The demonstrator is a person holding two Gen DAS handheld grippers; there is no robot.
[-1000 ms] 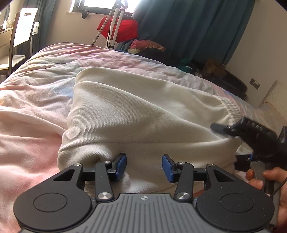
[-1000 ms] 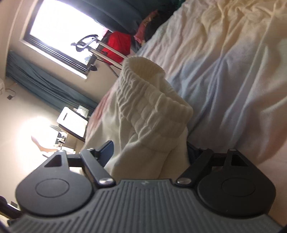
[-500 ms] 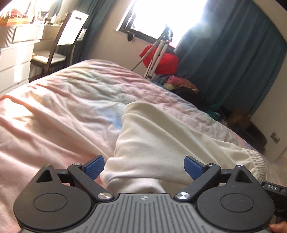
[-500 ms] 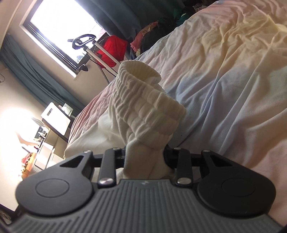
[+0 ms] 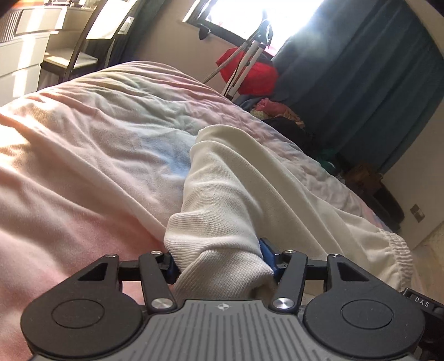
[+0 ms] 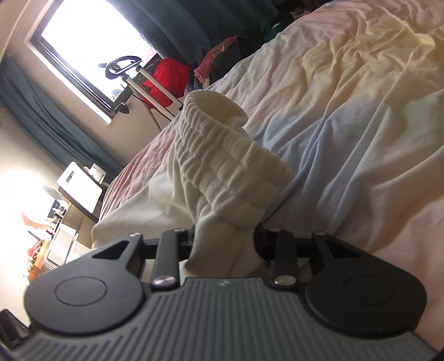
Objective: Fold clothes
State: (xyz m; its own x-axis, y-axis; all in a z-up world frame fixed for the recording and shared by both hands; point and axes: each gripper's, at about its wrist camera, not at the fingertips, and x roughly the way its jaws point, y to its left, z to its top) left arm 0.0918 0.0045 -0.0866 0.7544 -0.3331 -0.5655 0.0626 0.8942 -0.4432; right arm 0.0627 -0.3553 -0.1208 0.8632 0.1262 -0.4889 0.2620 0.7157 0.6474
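Observation:
Cream sweatpants [image 5: 249, 194] lie on a bed with a pale pink and blue cover [image 5: 83, 155]. My left gripper [image 5: 219, 263] is shut on the ribbed leg cuff of the sweatpants, the cloth bunched between its blue pads. My right gripper [image 6: 224, 244] is shut on the elastic waistband [image 6: 222, 166], which stands up in a gathered loop above the bed cover [image 6: 360, 125]. The fingertips of both grippers are mostly hidden by cloth.
A window [image 5: 249, 19], dark blue curtains [image 5: 360, 69], a white stand with a red bag [image 5: 247, 72] and a heap of clothes [image 5: 277, 111] are past the bed's far end. A chair and white drawers [image 5: 27, 55] stand at the left.
My left gripper opened around the leg cuff, then closed on it. My right gripper closed on the waistband and holds it lifted.

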